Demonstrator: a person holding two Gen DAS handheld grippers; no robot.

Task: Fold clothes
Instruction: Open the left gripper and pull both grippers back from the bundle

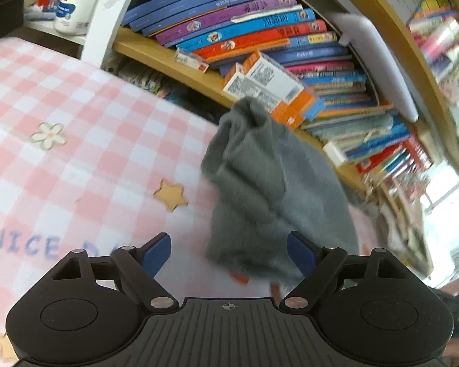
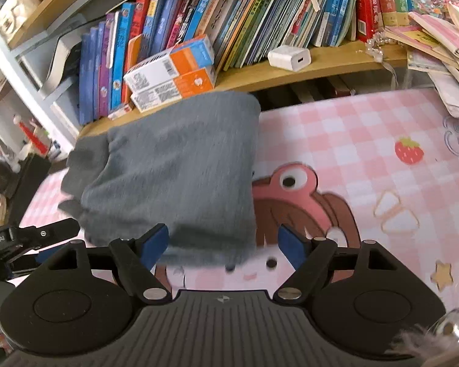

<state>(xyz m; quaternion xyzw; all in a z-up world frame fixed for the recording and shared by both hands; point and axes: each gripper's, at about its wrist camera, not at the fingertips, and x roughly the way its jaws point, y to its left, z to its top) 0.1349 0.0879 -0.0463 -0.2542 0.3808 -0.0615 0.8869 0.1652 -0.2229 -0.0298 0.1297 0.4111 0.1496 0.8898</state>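
A folded grey garment (image 2: 174, 177) lies on the pink checked table (image 2: 336, 140) below the bookshelf (image 2: 321, 64).

Garment (image 2: 174, 177) on mat (image 2: 352, 140) — bookshelf (image 2: 290, 70) behind, 2 boxes (image 2: 174, 73) and charger (image 2: 289, 57) on shelf

Crowded wooden bookshelf (image 2: 321, 61) behind pink checked tablecloth (image 2: 367, 140)
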